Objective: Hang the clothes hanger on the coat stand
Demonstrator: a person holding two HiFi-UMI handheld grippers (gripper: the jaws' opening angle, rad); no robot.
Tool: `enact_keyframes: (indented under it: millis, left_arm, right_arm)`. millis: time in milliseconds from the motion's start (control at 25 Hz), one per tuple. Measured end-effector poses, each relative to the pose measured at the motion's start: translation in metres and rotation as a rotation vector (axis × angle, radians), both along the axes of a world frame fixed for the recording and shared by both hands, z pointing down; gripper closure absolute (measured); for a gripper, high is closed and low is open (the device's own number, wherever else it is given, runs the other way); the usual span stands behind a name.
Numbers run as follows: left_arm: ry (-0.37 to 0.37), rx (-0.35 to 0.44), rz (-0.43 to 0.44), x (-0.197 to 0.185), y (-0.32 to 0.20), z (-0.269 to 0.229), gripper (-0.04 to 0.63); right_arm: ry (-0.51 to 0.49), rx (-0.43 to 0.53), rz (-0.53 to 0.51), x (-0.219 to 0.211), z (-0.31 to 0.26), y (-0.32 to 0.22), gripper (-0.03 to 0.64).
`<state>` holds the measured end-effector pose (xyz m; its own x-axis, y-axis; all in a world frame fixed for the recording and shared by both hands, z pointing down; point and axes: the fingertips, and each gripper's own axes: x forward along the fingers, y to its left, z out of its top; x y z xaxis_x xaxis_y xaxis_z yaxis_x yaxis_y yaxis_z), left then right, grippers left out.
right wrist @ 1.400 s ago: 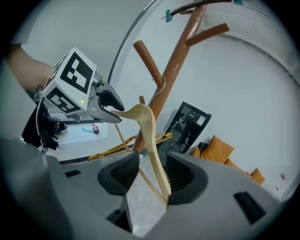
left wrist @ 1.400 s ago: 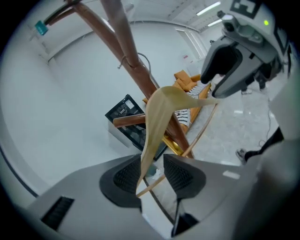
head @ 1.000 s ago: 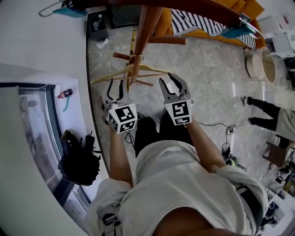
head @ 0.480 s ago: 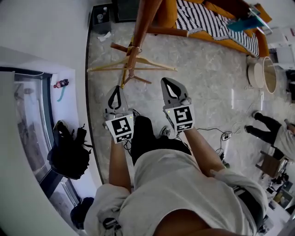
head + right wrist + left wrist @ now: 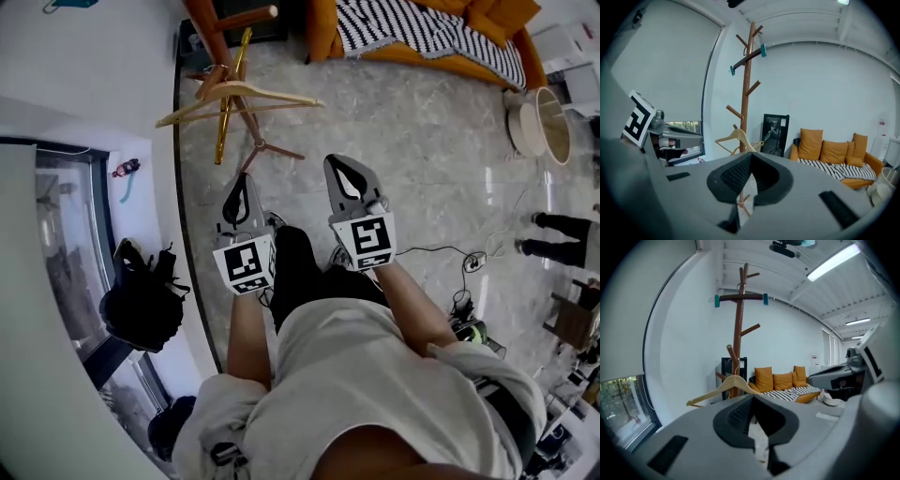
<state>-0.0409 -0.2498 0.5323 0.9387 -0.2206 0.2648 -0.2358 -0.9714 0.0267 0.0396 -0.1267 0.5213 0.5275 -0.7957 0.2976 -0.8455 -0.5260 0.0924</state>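
Note:
A light wooden clothes hanger [image 5: 234, 97] hangs on a low peg of the brown wooden coat stand [image 5: 208, 33] at the upper left of the head view. Both grippers are held over the floor, well short of it. My left gripper [image 5: 242, 185] is shut with nothing between its jaws. My right gripper [image 5: 342, 169] is also shut and empty. The left gripper view shows the hanger [image 5: 726, 386] and the stand [image 5: 739, 324] beyond the closed tips [image 5: 752, 399]. In the right gripper view the hanger [image 5: 737, 137] hangs by the stand [image 5: 747, 89], past the tips [image 5: 751, 157].
An orange sofa [image 5: 441, 58] with a striped blanket stands at the back. A round basket [image 5: 539, 122] and a person's legs [image 5: 562, 230] are at the right. A black backpack [image 5: 141, 300] lies by the window. Cables [image 5: 459, 262] trail on the marble floor. A teal-ended bar [image 5: 740, 298] tops the stand.
Both grippers went from open to shut and drew back from the hanger. The hanger stays on the stand and now lies farther off, toward the upper left.

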Motion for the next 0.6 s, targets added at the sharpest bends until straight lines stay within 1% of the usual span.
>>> enact_keyframes:
  millis: [160, 360, 480, 600]
  left_arm:
    - [0.061, 0.034, -0.004, -0.017, 0.048, -0.043, 0.588]
    - [0.137, 0.080, -0.009, -0.040, 0.124, -0.099, 0.588]
    - [0.158, 0.090, -0.047, -0.059, 0.159, -0.119, 0.588]
    - [0.149, 0.085, -0.061, -0.070, 0.181, -0.127, 0.588]
  right_arm:
    - [0.068, 0.062, 0.004, -0.020, -0.050, 0.048, 0.612]
    - [0.147, 0.176, -0.016, -0.045, -0.115, 0.111, 0.612]
    - [0.165, 0.214, -0.024, -0.060, -0.133, 0.141, 0.612]
    - [0.179, 0.238, -0.036, -0.073, -0.149, 0.159, 0.612]
